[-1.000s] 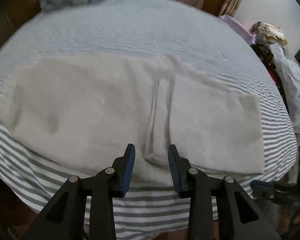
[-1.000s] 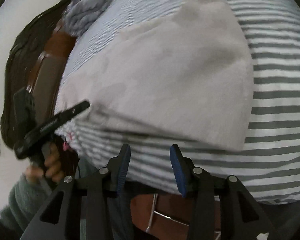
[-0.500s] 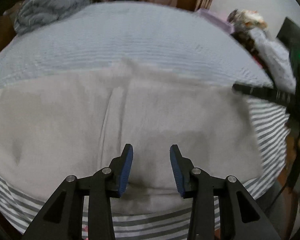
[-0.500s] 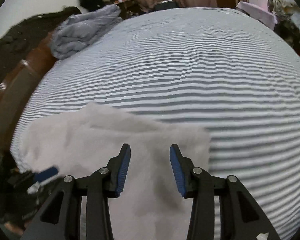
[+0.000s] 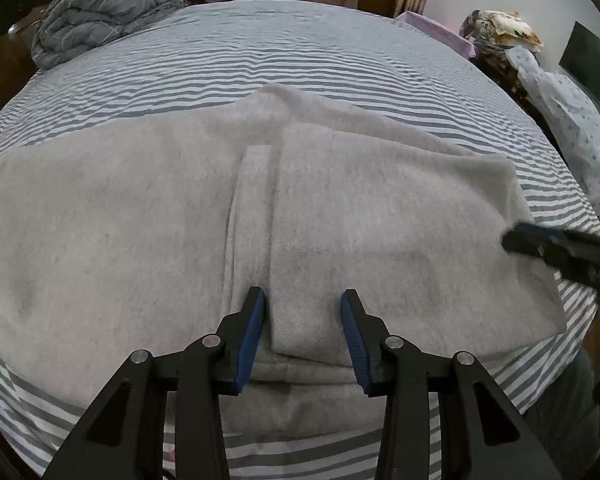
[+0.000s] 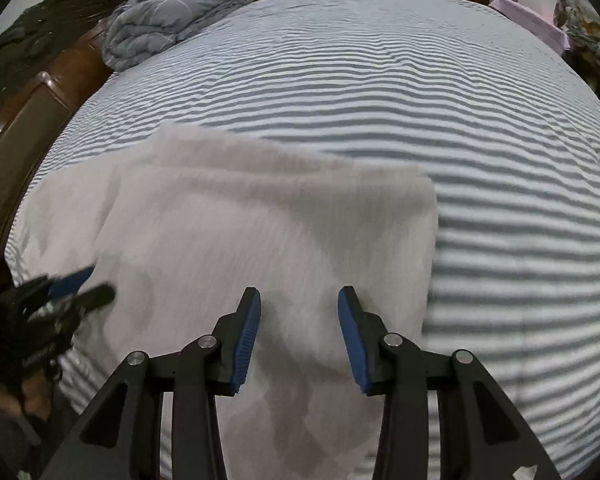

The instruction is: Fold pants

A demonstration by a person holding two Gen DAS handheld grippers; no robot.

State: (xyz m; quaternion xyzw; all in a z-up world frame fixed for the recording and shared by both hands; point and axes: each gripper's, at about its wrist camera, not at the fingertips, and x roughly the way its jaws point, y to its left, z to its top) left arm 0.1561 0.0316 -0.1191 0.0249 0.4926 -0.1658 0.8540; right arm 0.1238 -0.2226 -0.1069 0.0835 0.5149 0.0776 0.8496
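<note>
Light grey pants [image 5: 140, 220] lie spread across the striped bed, with one part folded over as a top layer [image 5: 380, 220] on the right. My left gripper [image 5: 303, 292] hovers open over the near edge of that layer, next to its left fold line, and no cloth is pinched. My right gripper [image 6: 299, 290] is open above the right end of the pants [image 6: 240, 220]. Each gripper also shows in the other's view: the right gripper [image 5: 540, 244] at the right edge, the left gripper [image 6: 72, 292] blurred at the left.
The grey-and-white striped sheet [image 5: 300, 48] stretches bare beyond the pants. A bunched grey duvet [image 5: 104, 0] sits at the far left corner by the wooden bed frame [image 6: 28, 120]. Piled cloth and clutter [image 5: 560, 120] stand off the bed's right side. A hand [image 6: 4, 396] shows at lower left.
The right gripper swung from facing along the bed's near edge to facing across the bed, over the pants' right end. The left gripper sank closer to the cloth's near edge.
</note>
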